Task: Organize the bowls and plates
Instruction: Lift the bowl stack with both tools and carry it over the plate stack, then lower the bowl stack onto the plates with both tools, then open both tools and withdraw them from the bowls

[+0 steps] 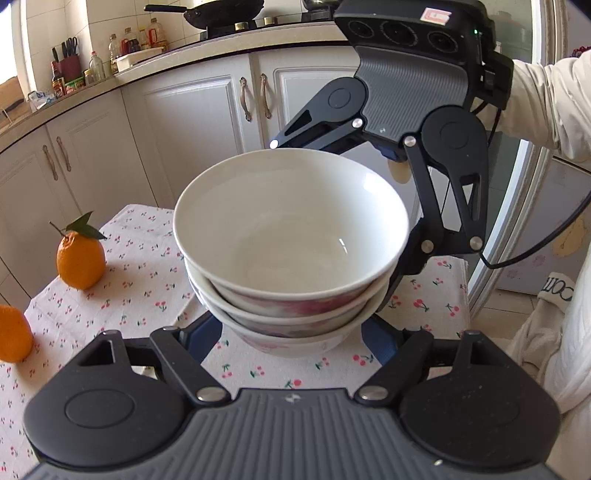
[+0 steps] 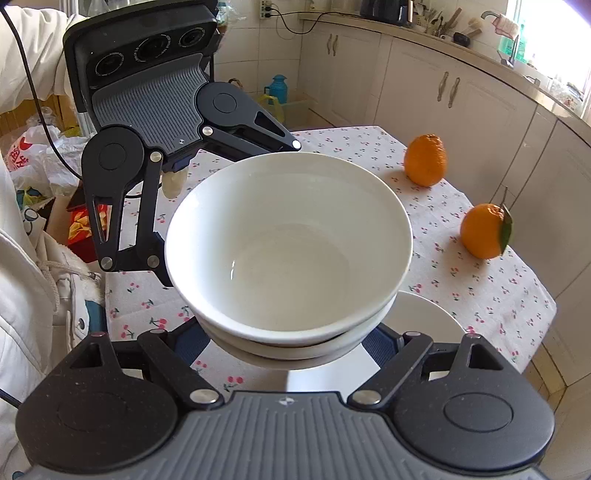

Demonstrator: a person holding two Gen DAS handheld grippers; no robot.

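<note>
A stack of three white bowls (image 1: 291, 251) was held in the air above the table (image 1: 140, 288), gripped from opposite sides by the two grippers. In the left wrist view, the left gripper (image 1: 291, 343) was seen closest, its blue fingers (image 1: 201, 343) clamped on either side of the lowest bowl, which carried a pink pattern on its outer wall. In the right wrist view, the right gripper (image 2: 291, 345) was likewise closed on the base of the stack, one finger to each side of it. From each camera the other gripper was seen beyond the stack, on its far side, its arms spread around the bowls. Both pairs of jaws were therefore set wide and grasping the stack rather than released.

Just beneath the stack, on its right in the right wrist view, part of a white plate (image 2: 428, 317) was seen lying on the cherry-print tablecloth (image 2: 480, 295). Two oranges (image 2: 485, 230) were standing on the cloth well apart from the stack, the one with a green leaf nearer the right wrist camera and the other (image 2: 424, 159) beyond it. A white sleeve (image 1: 546, 107) was visible behind the far gripper. Farther beyond the stack, white cupboards (image 1: 192, 122) were seen under a counter, with bottles (image 1: 96, 66) and a black pan (image 1: 221, 13) on it.
</note>
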